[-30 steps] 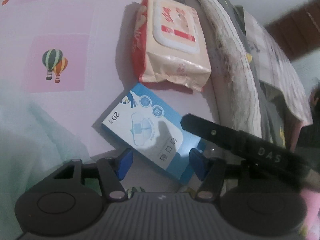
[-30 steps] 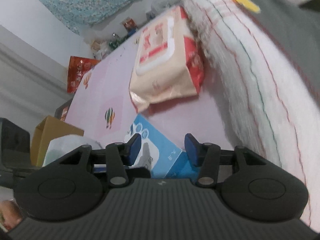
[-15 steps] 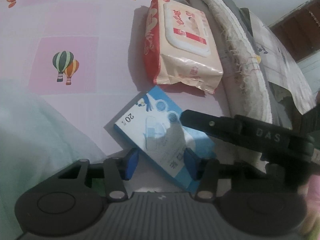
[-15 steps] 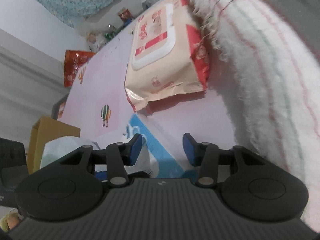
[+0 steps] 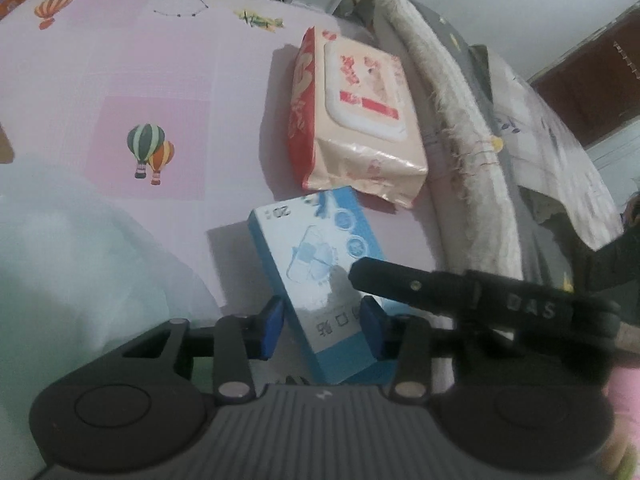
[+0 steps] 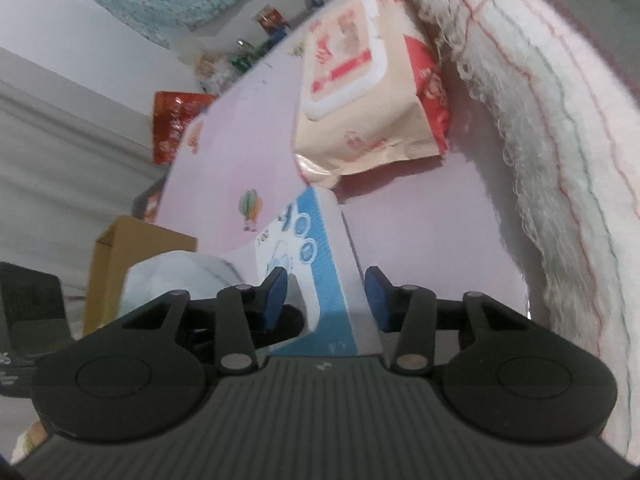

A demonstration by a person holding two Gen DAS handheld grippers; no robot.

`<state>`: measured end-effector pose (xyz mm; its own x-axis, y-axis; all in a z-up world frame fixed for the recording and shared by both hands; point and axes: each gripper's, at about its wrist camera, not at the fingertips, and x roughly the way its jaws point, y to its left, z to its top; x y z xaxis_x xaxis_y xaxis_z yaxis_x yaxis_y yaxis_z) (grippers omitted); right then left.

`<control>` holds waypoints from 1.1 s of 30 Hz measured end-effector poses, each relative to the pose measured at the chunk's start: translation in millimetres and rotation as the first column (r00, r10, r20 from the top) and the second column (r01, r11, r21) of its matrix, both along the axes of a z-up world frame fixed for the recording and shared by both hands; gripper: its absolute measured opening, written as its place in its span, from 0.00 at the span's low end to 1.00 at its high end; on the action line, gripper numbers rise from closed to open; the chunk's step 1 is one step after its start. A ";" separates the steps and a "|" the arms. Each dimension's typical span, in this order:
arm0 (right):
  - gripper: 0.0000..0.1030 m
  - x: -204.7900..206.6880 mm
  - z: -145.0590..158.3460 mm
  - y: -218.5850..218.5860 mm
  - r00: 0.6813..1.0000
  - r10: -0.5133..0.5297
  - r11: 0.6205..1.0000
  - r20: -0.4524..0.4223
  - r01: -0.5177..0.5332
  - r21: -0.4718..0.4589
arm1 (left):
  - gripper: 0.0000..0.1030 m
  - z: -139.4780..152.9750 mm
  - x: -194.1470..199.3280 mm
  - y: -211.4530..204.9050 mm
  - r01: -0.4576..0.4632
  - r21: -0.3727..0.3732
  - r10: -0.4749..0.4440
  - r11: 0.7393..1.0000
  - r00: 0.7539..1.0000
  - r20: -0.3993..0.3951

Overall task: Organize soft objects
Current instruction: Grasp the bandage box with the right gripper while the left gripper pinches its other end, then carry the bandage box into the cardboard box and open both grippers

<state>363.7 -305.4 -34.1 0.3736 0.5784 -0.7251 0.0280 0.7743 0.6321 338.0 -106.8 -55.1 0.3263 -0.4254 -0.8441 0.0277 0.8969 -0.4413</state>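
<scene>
The blue-and-white cardboard mask box (image 5: 320,280) lies low in the frame's centre on the pink balloon-print bed sheet (image 5: 160,80), its near end between my left gripper (image 5: 322,326) fingers, clamped on its sides. My right gripper (image 6: 326,300) straddles the same box, fingers apart. The peach-and-red wet-wipes pack (image 5: 356,116) lies just above the box.

Box (image 5: 320,252): blue and white. Wipes pack (image 5: 356,112): peach with red ends, white lid. Sheet (image 5: 120,80): pink, balloon prints. Towel (image 6: 560,140): white, thin coloured stripes.
</scene>
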 end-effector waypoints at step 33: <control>0.37 -117.2 166.4 265.5 0.913 0.337 0.918 0.232 -0.373 0.133 | 0.40 154.6 -205.0 261.9 -0.298 0.001 0.287 0.955 0.920 0.267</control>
